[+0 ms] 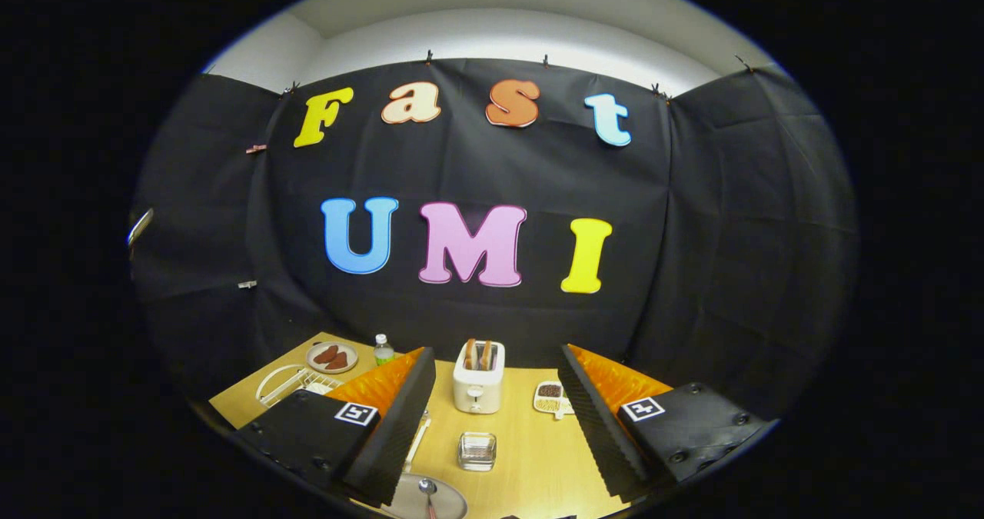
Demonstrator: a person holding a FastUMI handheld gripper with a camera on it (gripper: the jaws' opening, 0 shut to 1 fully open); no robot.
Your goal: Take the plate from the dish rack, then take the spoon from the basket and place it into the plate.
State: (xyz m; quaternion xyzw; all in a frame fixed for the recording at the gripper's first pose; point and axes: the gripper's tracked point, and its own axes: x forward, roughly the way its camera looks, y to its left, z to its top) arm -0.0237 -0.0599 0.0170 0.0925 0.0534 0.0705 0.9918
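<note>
My gripper (496, 357) stands open above the wooden table (530, 457), with nothing between its fingers. A grey plate (453, 504) lies on the table close under the gripper, beside the base of the left finger. A metal spoon (427, 490) rests in the plate, its bowl pointing away from me. The white wire dish rack (288, 384) stands at the table's far left, beyond the left finger, partly hidden by it.
A white toaster (478, 380) holding two slices stands ahead between the fingers. A small square glass dish (477, 451) sits in front of it. A plate of brown food (332, 357) and a small bottle (383, 349) are at the back left; a small snack tray (550, 397) lies by the right finger.
</note>
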